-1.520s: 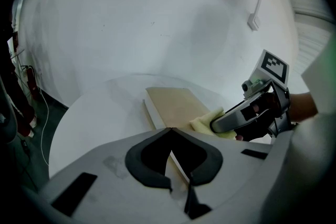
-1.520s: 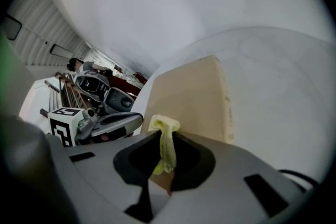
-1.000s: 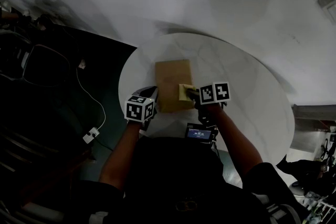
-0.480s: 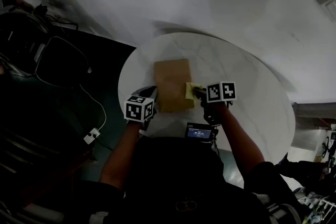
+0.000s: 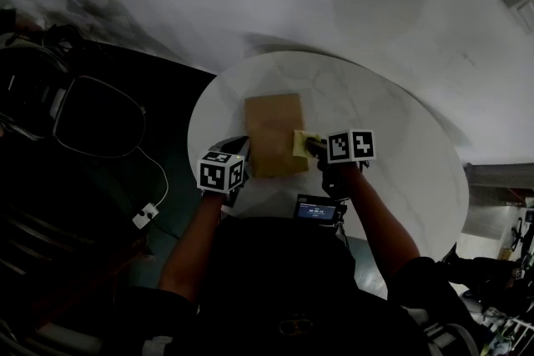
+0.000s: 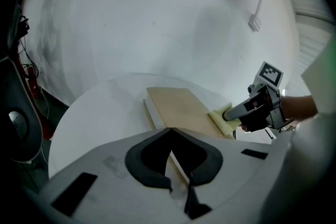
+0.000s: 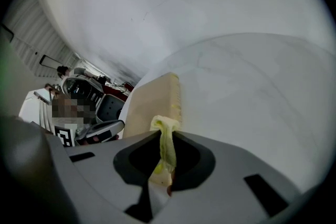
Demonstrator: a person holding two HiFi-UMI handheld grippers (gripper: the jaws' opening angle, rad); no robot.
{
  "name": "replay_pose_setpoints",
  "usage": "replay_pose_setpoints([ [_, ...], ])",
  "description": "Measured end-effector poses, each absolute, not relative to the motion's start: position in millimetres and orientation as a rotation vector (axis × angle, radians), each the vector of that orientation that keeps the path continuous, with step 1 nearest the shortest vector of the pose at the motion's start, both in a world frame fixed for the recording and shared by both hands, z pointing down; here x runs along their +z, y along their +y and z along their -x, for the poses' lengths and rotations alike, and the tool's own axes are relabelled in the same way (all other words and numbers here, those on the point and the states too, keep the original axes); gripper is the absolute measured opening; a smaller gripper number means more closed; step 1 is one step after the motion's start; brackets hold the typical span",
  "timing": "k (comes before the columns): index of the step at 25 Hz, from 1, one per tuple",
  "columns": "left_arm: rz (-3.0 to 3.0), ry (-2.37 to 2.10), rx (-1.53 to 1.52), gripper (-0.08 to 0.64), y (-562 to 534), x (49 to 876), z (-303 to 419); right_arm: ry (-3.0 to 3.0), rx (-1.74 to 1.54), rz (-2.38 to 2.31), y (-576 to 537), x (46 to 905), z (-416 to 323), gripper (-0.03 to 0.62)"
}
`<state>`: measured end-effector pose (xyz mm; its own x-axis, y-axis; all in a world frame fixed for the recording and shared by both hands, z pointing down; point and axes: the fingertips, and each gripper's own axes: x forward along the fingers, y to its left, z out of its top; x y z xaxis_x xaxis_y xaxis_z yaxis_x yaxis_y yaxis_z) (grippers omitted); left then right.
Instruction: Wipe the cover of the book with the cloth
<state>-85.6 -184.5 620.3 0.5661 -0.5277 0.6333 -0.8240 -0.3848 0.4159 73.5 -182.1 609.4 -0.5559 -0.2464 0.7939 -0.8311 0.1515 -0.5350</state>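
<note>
Tan book (image 5: 271, 129) (image 6: 178, 110) (image 7: 149, 102): lies flat, closed, on round white table (image 5: 375, 121) (image 6: 100, 113) (image 7: 252, 86), toward the near-left part of the top.

Yellow cloth (image 5: 299, 143) (image 6: 223, 119) (image 7: 163, 124): sits bunched on the book's right edge, near end, touching the cover and overhanging the side slightly.

Right gripper (image 5: 310, 146) (image 6: 233, 113) (image 7: 167, 132): jaws clamped on the cloth, fold pinched between the tips. Comes in from the right, low over the table, and hides part of the book's near-right edge in the head view.

Left gripper (image 5: 240, 144) (image 6: 169, 129) (image 7: 121, 123): jaws closed, tips together, nothing gripped. Sits at the book's near-left corner; cannot tell if pressing on it. Blocks the near end of the book in its own view.

Around:
- small device with lit screen (image 5: 317, 211) at the table's near edge, just beside the right forearm, apart from the book
- white cord with a small white block (image 5: 144, 215) on dark floor left of the table
- another cord with a white box (image 6: 254, 22) against the pale background in the left gripper view
- dark clutter far left, too dim to identify
</note>
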Motion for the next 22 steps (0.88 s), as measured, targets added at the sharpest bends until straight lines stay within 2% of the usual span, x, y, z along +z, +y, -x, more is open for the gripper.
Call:
replay_pose_setpoints([
  [22,-2.071,-1.077,0.508,0.003,-184,620,86,-1.961,1.460,-0.683,-131,599,40,0.087],
])
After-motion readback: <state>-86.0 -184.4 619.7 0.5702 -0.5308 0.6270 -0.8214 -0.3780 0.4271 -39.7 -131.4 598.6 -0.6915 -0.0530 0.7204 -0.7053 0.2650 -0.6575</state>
